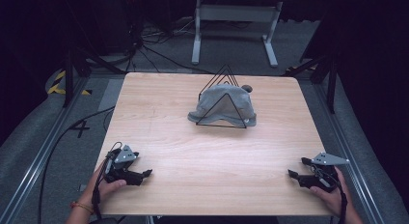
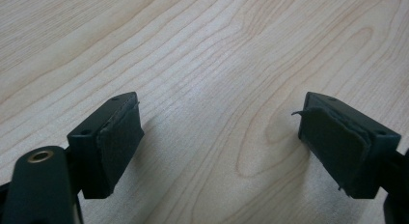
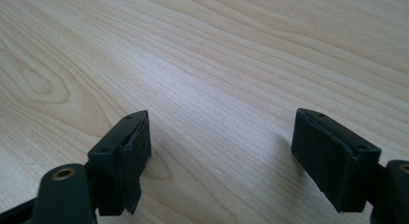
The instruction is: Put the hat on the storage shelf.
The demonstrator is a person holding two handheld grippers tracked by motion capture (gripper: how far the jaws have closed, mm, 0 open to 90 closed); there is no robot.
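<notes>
A grey cap (image 1: 223, 106) hangs over a black wire triangular stand (image 1: 222, 97) at the far middle of the wooden table (image 1: 193, 151). My left gripper (image 1: 147, 174) rests low over the near left corner, held by a hand, far from the cap. In the left gripper view its jaws stand wide apart over bare wood, so the left gripper (image 2: 219, 137) is open and holds nothing. My right gripper (image 1: 297, 168) sits at the near right corner, pointing left. The right gripper (image 3: 222, 154) is open too, with only wood grain between its pads (image 3: 320, 156).
Beyond the table's far edge a white metal frame (image 1: 236, 26) stands on grey floor with black cables (image 1: 154, 50). Metal rails (image 1: 43, 151) run along both sides of the table. Yellow-black tape (image 1: 58, 84) marks the floor at left.
</notes>
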